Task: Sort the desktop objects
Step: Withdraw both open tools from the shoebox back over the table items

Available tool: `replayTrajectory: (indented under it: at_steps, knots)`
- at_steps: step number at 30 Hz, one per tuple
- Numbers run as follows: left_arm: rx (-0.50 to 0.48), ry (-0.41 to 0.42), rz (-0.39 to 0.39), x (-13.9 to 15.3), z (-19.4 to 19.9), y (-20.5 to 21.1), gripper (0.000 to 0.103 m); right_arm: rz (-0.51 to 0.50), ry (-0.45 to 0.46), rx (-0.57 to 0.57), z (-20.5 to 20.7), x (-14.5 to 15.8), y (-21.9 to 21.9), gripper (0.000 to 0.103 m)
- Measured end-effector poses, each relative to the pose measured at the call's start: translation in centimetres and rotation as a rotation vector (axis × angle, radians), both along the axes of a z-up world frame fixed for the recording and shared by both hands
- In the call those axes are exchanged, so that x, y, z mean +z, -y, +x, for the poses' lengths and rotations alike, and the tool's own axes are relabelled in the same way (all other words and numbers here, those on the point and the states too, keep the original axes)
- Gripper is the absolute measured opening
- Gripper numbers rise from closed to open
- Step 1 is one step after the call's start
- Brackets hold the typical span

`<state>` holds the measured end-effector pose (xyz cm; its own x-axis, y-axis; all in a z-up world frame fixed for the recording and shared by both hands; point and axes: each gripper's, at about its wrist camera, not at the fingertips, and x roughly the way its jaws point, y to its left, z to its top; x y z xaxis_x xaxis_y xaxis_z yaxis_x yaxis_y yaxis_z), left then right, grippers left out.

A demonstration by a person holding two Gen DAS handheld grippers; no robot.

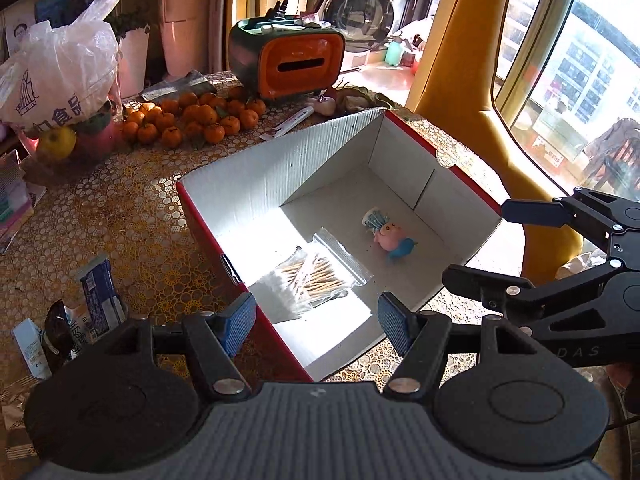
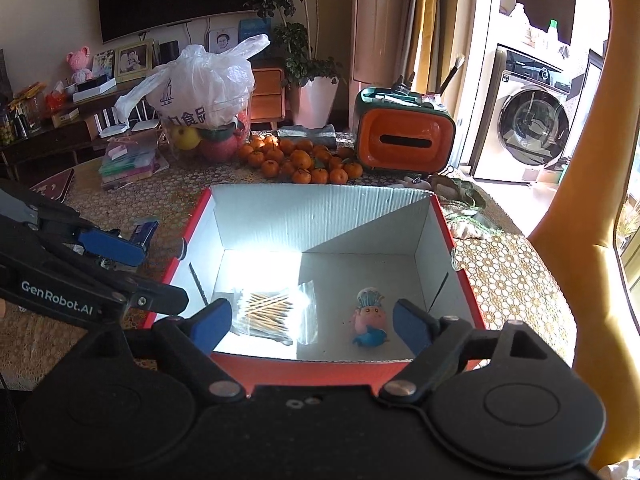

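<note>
A red cardboard box with white inner walls stands open on the patterned table. On its floor lie a clear bag of cotton swabs and a small pink and blue toy figure. My left gripper hovers open over the box's near left corner, with nothing between its blue pads. My right gripper is open at the box's right edge. In the right wrist view the right gripper hangs open above the box's near rim, over the swab bag and the toy. The left gripper shows open at the left.
Left of the box lie blue snack packets. Behind it sit a pile of small oranges, an orange tissue holder, a tube and a plastic bag over fruit. A yellow chair back stands at the right.
</note>
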<state>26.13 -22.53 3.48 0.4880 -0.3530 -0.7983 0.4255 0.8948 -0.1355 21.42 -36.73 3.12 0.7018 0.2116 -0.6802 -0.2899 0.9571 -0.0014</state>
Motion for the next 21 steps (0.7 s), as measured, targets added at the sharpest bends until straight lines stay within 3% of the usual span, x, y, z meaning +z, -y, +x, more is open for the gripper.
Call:
replayTrajectory:
  at_steps: [15,21]
  knots:
    - [0.031,0.049,-0.060,1.0,-6.2,-3.9,0.067,0.058,0.050,0.051,-5.6,1.5,-2.6,0.089]
    - [0.061,0.067,-0.098,1.2,-8.5,-5.9,0.071,0.070,0.060,0.094,-7.5,1.9,-4.2,0.089]
